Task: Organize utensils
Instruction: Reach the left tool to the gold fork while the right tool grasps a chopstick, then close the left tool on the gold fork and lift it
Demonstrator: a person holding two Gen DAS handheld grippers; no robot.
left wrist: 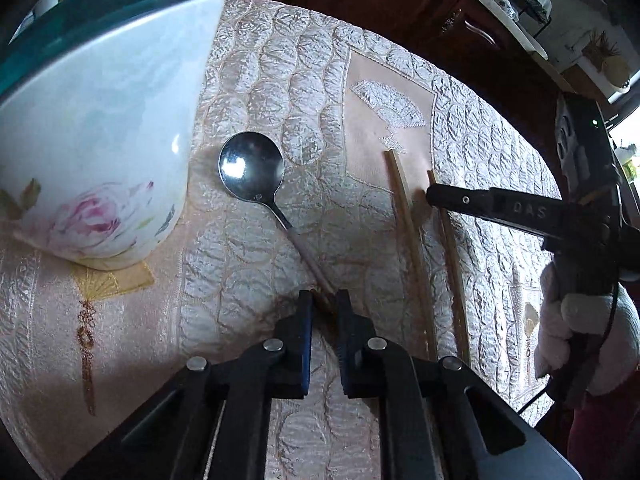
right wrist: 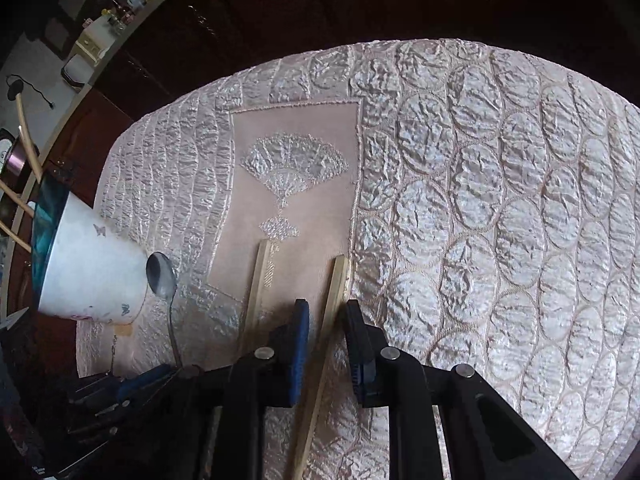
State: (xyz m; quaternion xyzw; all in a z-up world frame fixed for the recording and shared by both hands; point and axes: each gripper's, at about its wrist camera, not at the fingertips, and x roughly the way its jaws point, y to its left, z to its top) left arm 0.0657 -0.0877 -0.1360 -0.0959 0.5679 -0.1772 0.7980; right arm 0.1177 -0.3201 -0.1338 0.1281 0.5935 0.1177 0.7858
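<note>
The spoon (left wrist: 256, 184) handle is clamped by the left gripper (left wrist: 325, 300) at lower centre, while a chopstick (right wrist: 326, 344) is straddled by the right gripper (right wrist: 327, 308), pad contact unclear.

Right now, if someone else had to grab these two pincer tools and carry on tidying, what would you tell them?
Left gripper: jaws closed onto the handle of the spoon, which lies on the tablecloth.
Right gripper: jaws straddle the right-hand chopstick; a gap shows, so treat it as not gripped.
The other chopstick lies loose to its left.
Cup stands left of the spoon and already holds a few sticks.
Left: spoon and both chopsticks, presumably into the cup.
</note>
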